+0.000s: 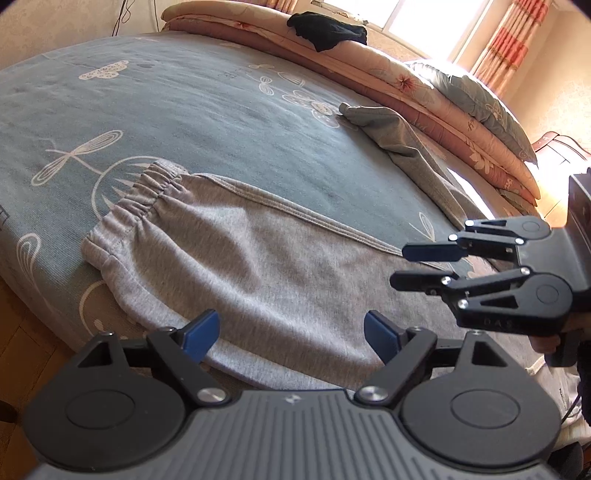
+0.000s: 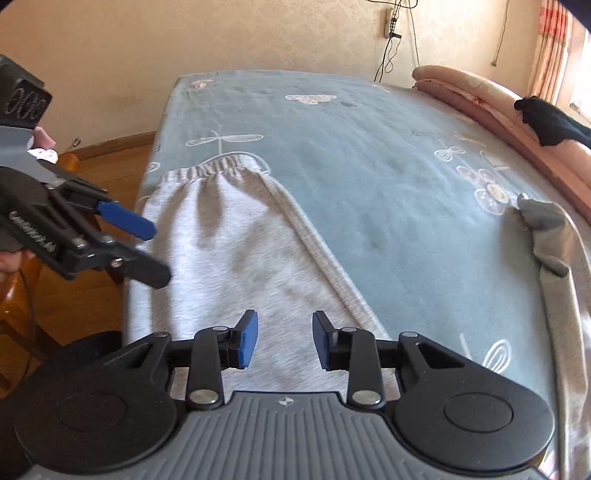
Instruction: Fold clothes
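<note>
Grippers first: our left gripper (image 1: pixel 291 338), black with blue pads, hangs with jaws wide apart over the near edge of the light grey knit trousers (image 1: pixel 236 266), nothing between the pads. Our right gripper (image 2: pixel 284 341) has jaws partly apart, also empty, above the same grey cloth. Each wrist view catches the other gripper from the side, clear of the fabric as far as we can tell.

Trousers lie flat on the blue-grey bedsheet with white dragonfly and flower print (image 1: pixel 166 110), elastic waistband (image 1: pixel 147 192) at the far end near the bed's edge. Second trouser leg (image 1: pixel 399 140), darker in shade, trails off toward the far side.

Only the left view shows the grey patterned pillow (image 1: pixel 480 107) and bright window (image 1: pixel 424 18). Only the right view shows the wooden floor (image 2: pixel 107 155), wall cables (image 2: pixel 391 40) and a wooden chair (image 2: pixel 22 280). Both show the folded pink floral quilt (image 1: pixel 369 59) with a black garment (image 1: pixel 328 31) on it.
</note>
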The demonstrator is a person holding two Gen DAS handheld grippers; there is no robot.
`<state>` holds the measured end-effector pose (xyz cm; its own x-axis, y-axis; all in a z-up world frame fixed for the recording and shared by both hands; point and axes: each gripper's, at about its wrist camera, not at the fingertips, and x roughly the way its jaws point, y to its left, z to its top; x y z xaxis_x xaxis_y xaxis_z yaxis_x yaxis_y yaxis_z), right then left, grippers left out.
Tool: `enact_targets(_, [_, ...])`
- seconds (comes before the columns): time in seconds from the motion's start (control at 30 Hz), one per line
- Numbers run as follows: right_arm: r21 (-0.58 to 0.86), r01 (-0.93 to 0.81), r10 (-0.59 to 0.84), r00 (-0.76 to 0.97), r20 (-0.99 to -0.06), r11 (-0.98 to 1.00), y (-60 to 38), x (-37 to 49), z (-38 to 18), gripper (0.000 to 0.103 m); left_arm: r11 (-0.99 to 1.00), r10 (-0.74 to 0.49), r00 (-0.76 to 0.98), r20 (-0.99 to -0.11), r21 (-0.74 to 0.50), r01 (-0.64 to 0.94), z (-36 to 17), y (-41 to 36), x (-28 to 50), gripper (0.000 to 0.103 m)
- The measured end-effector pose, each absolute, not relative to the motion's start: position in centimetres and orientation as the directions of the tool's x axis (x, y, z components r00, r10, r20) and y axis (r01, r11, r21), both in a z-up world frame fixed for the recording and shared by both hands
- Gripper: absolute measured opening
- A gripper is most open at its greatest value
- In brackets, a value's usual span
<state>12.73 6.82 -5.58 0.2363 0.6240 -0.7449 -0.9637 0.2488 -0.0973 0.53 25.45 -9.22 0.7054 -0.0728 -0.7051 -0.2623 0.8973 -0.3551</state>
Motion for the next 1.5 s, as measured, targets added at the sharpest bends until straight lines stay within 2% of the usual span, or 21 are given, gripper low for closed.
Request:
enact_targets(0.13, [-0.069,-0.964,0.612,0.216,-0.761,0.255,9.0,17.5,-6.6,0.037,0.9,-0.052,0.691,-0.721,-0.334,-0.281,-9.5,25.4,0.8,0.085])
enact_targets(0.3, [0.066,-0.981,0.62,0.063,-0.782,0.182,10.0,20.2,-8.0,0.039,0.894,-0.05,0.69,-0.723,-0.34,-0.291,-9.6,25.9,0.6,0.085])
enact_targets(0.33, [0.078,-0.983,0.622,0.043,-0.782,0.167,10.1,20.3,-8.1,0.036,0.895,-0.046,0.686,-0.726,-0.336,-0.295,-9.7,26.0,0.6,0.085])
enact_targets(0.37, [0.086,-0.985,0.622,0.028,-0.782,0.152,10.1,20.1,-8.1,0.014,0.895,-0.047,0.684,-0.728,-0.335,-0.295,-9.8,26.0,0.7,0.085])
enact_targets(0.4, [0.094,-0.986,0.623,0.012,-0.782,0.137,10.0,19.9,-8.0,0.004,0.895,-0.049,0.685,-0.727,-0.336,-0.293,-9.9,26.0,0.7,0.086])
enact_targets(0.6, [0.033,-0.981,0.645,0.102,-0.757,0.193,9.7,19.5,-8.0,0.003,0.903,-0.047,0.681,-0.731,-0.322,-0.284,-9.9,25.9,0.6,0.087])
enact_targets(0.7, [0.041,-0.978,0.628,0.1,-0.772,0.206,10.1,19.6,-8.0,0.006,0.907,-0.048,0.679,-0.733,-0.316,-0.277,-9.8,25.9,0.3,0.087])
enact_targets(0.73, [0.036,-0.978,0.622,0.101,-0.776,0.204,10.3,19.6,-7.8,0.013,0.908,-0.046,0.678,-0.733,-0.313,-0.277,-9.7,26.0,0.2,0.087])
enact_targets(0.8, [0.043,-0.978,0.637,0.098,-0.764,0.202,10.7,19.8,-6.9,0.038,0.913,-0.033,0.688,-0.725,-0.302,-0.276,-9.4,26.1,0.1,0.087])
enact_targets(0.83, [0.046,-0.98,0.655,0.095,-0.749,0.195,10.9,19.9,-6.4,0.041,0.916,-0.025,0.695,-0.718,-0.295,-0.272,-9.1,26.3,0.1,0.087])
enact_targets(0.97, [0.087,-0.981,0.683,0.056,-0.728,0.173,13.4,20.5,-5.9,0.045,0.911,0.024,0.694,-0.72,-0.27,-0.311,-9.4,27.2,1.0,0.087])
enact_targets(1.07, [0.11,-0.985,0.679,0.009,-0.734,0.132,16.4,20.2,-6.7,0.045,0.905,0.104,0.65,-0.753,-0.2,-0.376,-9.9,27.4,1.5,0.087])
enact_targets(1.3, [0.099,-0.993,0.679,-0.031,-0.734,0.062,22.1,18.6,-8.2,0.045,0.879,0.203,0.591,-0.78,-0.121,-0.46,-10.2,28.5,0.5,0.086])
enact_targets(1.33, [0.096,-0.994,0.683,-0.031,-0.73,0.057,22.6,18.5,-8.3,0.045,0.874,0.195,0.606,-0.771,-0.144,-0.463,-10.0,28.8,0.2,0.085])
enact_targets(1.37, [0.094,-0.994,0.684,-0.03,-0.729,0.056,23.1,18.4,-8.4,0.044,0.869,0.183,0.625,-0.759,-0.172,-0.463,-9.7,29.2,-0.1,0.085])
enact_targets(1.4, [0.092,-0.994,0.685,-0.03,-0.728,0.054,23.4,18.3,-8.4,0.038,0.864,0.171,0.644,-0.746,-0.2,-0.462,-9.4,29.5,-0.5,0.085])
enact_targets(1.43, [0.104,-0.994,0.687,-0.049,-0.725,0.04,23.7,18.2,-8.3,0.015,0.87,0.137,0.684,-0.716,-0.243,-0.429,-9.0,29.6,-0.5,0.086])
enact_targets(1.5, [0.111,-0.993,0.687,-0.062,-0.724,0.028,24.1,18.0,-8.4,0.014,0.886,0.07,0.752,-0.656,-0.305,-0.349,-8.3,29.6,-0.3,0.086])
